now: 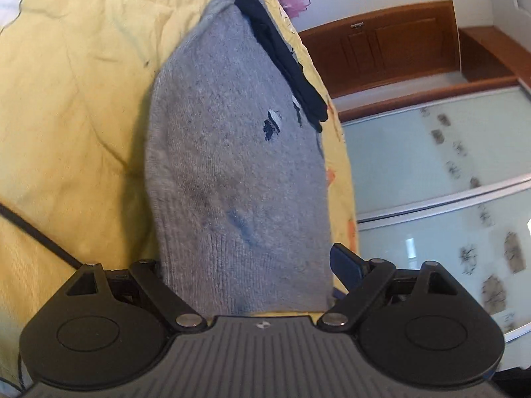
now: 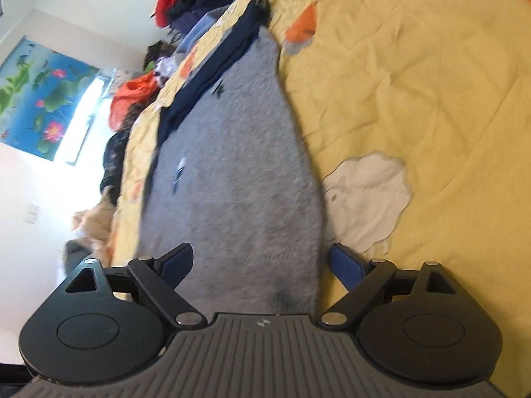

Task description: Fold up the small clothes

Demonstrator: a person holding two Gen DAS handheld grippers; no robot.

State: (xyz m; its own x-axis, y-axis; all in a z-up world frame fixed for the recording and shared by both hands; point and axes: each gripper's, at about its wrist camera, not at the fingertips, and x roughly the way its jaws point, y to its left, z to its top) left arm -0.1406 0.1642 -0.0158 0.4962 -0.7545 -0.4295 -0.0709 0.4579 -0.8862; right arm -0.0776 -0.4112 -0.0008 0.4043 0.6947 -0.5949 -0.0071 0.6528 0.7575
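In the left wrist view, a grey sock (image 1: 232, 152) lies flat on the yellow bed cover (image 1: 73, 76), with its long axis going away from the camera, the ribbed cuff end nearest and the narrow end far away; the knit is soft and a little fuzzy, with a small dark embroidered mark in the middle. A dark navy sock (image 1: 282, 56) lies along its right edge, thin and long, in the same direction. The left gripper (image 1: 247, 265) has its fingers wide apart, and the cuff of the grey sock is between them, not pressed. In the right wrist view, the grey sock (image 2: 232, 165) again points away from the camera, wide near and narrow far, with the navy sock (image 2: 212, 69) on its left edge. The right gripper (image 2: 262, 262) also holds its blue-padded fingers (image 2: 345, 265) spread open on both sides of the near end. The bed cover (image 2: 415, 83) is wrinkled, with a white cloud patch (image 2: 368, 195)
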